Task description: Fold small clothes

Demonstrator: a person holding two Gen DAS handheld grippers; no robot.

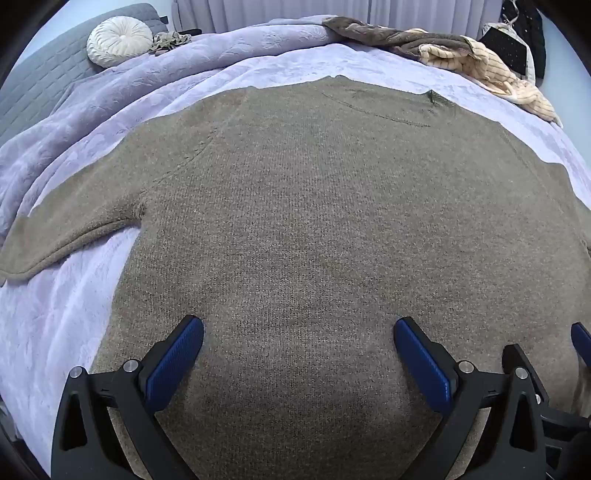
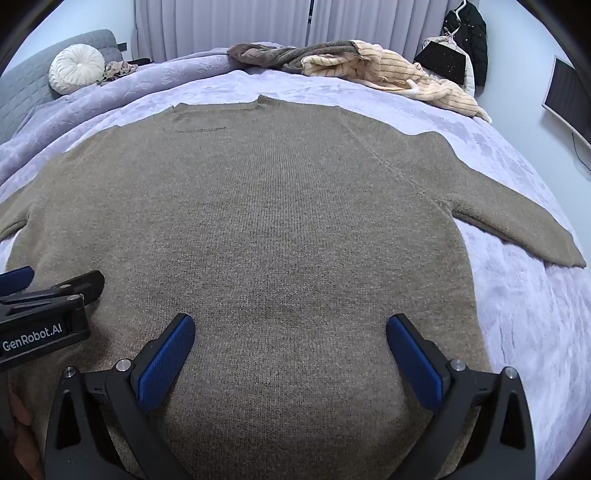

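Brown knit sweater [image 1: 295, 221] lies flat and unfolded on the bed [image 1: 74, 314], sleeves out; left gripper [image 1: 298, 354] and right gripper [image 2: 290, 350] gape wide, empty; all folding remains.

White lettering "GenRobot.AI" on the black body of the left hand-held gripper [image 2: 55, 288], seen left of the right hand-held gripper [image 2: 290, 332].

A lavender plush blanket [image 2: 517, 314] is covering the bed, bunching into folds toward the grey quilted headboard [image 1: 33, 85]. A round cream pleated cushion [image 2: 77, 68] is leaning against that headboard. Pale curtains [image 2: 229, 26] are hanging behind the bed. A dark coat [image 2: 469, 33] is hanging at the far right beside a wall-mounted screen [image 2: 569, 99].
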